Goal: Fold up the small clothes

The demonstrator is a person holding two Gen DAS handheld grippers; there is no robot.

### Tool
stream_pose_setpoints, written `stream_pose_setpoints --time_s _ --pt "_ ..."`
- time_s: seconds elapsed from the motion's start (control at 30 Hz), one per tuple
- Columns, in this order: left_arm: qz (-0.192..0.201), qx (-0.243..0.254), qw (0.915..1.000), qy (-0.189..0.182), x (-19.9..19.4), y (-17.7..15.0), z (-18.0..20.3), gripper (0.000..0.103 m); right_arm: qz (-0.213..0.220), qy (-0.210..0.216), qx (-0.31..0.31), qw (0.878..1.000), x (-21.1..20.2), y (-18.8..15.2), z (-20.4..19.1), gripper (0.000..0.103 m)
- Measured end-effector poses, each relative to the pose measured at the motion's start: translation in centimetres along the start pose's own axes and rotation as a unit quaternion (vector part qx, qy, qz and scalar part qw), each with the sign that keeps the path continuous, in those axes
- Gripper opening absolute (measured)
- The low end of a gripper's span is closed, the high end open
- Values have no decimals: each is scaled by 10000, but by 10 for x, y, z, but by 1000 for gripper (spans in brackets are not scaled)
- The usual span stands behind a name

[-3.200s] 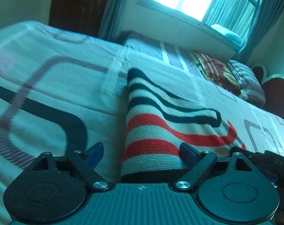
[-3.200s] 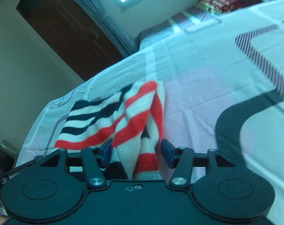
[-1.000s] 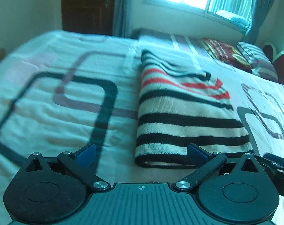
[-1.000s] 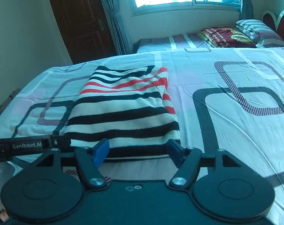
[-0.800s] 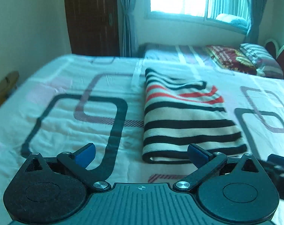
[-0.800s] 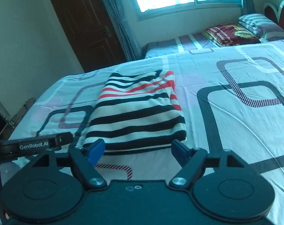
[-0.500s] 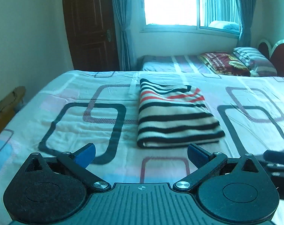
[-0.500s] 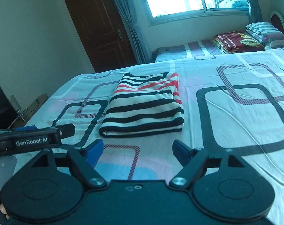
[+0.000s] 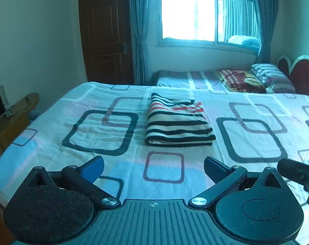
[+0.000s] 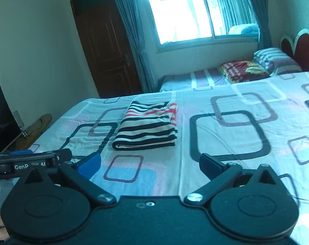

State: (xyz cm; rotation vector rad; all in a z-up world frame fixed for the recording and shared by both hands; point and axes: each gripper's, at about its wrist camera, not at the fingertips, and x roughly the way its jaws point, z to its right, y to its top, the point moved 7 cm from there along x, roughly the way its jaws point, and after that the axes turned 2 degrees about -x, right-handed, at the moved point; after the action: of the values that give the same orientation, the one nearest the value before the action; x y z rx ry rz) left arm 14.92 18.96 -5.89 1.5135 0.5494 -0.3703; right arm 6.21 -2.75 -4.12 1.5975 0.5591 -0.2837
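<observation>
A striped sweater (image 9: 178, 122), cream with black and red bands, lies folded into a neat rectangle on the patterned bed sheet (image 9: 93, 130). It also shows in the right wrist view (image 10: 148, 127). My left gripper (image 9: 153, 166) is open and empty, held well back from the sweater and above the sheet. My right gripper (image 10: 149, 163) is open and empty, also well short of the sweater. Part of the left gripper's body (image 10: 27, 163) shows at the left of the right wrist view.
A second bed (image 9: 195, 80) with a red blanket (image 9: 240, 80) and striped pillow (image 9: 271, 74) stands behind, under a window (image 9: 205, 14). A brown door (image 9: 107, 40) is at the back left. A wooden bed frame edge (image 9: 13, 120) is at the left.
Both grippers let go of the sweater and drew back and up from it. The sweater went from bunched between the fingers to lying folded flat, now farther away.
</observation>
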Motion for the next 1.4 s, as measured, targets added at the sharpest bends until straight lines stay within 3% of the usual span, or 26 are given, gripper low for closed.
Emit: stream_pose_setpoints --time_s 0.1,0.4,0.67,1.4 --pt "-108 -29 9999 -50 -15 -3 2 103 20 -195 -54 9998 -15 0 -2 102" --pt "-174 -178 9995 -211 -45 -7 6 103 640 -529 -57 9965 -52 9 4 102" --pt "-218 -377 9988 -203 -49 -9 1 103 558 -514 -40 9971 -54 0 4 102" --pt "-189 -361 9992 -56 -54 -9 -7 103 631 -470 -25 9969 -61 -1 -1 102"
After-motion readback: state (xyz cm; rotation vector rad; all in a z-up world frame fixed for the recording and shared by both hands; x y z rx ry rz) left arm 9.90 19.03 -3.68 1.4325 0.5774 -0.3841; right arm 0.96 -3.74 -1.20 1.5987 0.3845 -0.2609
